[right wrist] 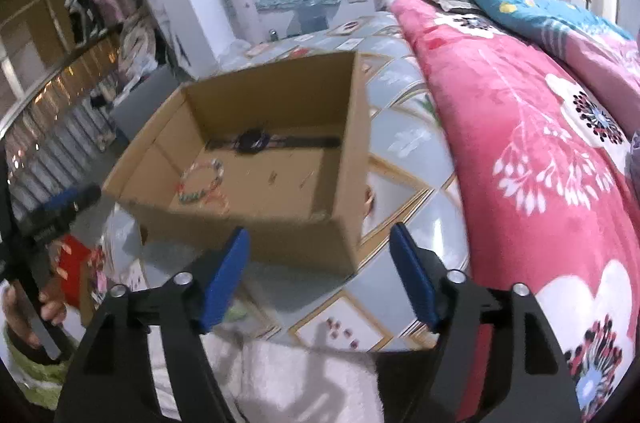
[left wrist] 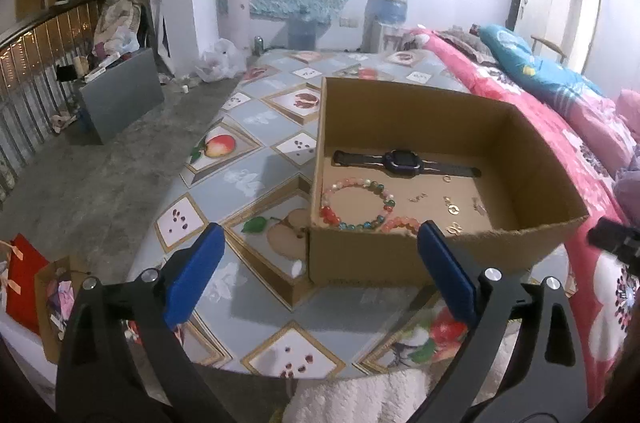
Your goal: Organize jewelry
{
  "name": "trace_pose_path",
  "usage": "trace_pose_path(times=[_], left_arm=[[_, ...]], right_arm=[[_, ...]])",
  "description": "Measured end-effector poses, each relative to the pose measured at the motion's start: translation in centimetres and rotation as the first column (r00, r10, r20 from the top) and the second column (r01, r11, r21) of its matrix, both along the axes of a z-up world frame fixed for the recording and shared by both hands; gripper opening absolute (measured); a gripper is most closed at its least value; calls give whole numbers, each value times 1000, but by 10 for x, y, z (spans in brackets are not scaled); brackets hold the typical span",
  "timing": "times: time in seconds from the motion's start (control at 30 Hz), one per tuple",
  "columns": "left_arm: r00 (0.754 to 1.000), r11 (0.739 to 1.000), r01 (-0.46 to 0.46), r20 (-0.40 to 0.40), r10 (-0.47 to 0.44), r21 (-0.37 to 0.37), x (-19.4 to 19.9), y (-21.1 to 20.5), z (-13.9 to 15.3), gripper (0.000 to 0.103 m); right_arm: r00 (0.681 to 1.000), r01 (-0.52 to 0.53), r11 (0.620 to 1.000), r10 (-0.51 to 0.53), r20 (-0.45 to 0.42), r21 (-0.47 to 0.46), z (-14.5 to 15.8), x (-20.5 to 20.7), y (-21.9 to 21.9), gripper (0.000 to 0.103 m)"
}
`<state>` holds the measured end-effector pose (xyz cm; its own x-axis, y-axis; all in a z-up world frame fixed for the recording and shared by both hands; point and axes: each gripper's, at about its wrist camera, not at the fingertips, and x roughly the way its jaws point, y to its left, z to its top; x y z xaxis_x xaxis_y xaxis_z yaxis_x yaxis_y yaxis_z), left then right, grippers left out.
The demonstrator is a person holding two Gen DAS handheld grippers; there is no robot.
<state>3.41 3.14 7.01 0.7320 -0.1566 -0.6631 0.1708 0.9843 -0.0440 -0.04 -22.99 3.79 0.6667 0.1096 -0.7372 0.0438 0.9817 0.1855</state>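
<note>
An open cardboard box (left wrist: 420, 111) sits on the fruit-patterned cover (left wrist: 256, 179). Inside it lie a dark watch (left wrist: 400, 159), a multicoloured bead bracelet (left wrist: 356, 201), an orange bead bracelet (left wrist: 400, 223) and small gold pieces (left wrist: 452, 209). My left gripper (left wrist: 320, 229) hangs open in front of the box's near left corner, with nothing between its blue pads. In the right wrist view the box (right wrist: 280, 235) looks blurred, with the watch (right wrist: 252, 141) and bracelet (right wrist: 200, 183) inside. My right gripper (right wrist: 320, 231) is open before its near wall and holds nothing.
A pink floral blanket (left wrist: 568, 151) and blue pillow (left wrist: 532, 63) lie right of the box. A red gift bag (left wrist: 24, 275) stands at the lower left. White towel fabric (left wrist: 360, 399) lies below the grippers. A hand (right wrist: 24, 307) holds the left gripper's handle.
</note>
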Motion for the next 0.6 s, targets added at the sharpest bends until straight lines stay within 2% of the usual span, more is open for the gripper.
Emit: trace_pose_path(times=[0.07, 0.23, 0.37, 0.47, 0.6], left_arm=[[1000, 1000, 19, -5, -19, -2, -6, -3, -2, 94], [999, 996, 30, -20, -29, 82, -12, -19, -10, 94], [1000, 991, -4, 22, 1, 134, -17, -25, -12, 94], [1000, 993, -5, 22, 2, 118, -16, -26, -13, 94], [999, 997, -5, -48, 9, 77, -9, -28, -18, 94]], right_arm=[[1000, -17, 1000, 17, -12, -22, -7, -3, 15, 78], [1000, -4, 998, 3, -20, -65, -15, -4, 36, 84], [1000, 4, 996, -6, -22, -95, -14, -2, 44, 84], [999, 31, 991, -35, -25, -134, -12, 2, 51, 84], [998, 43, 992, -48, -42, -122, -13, 8, 55, 88]])
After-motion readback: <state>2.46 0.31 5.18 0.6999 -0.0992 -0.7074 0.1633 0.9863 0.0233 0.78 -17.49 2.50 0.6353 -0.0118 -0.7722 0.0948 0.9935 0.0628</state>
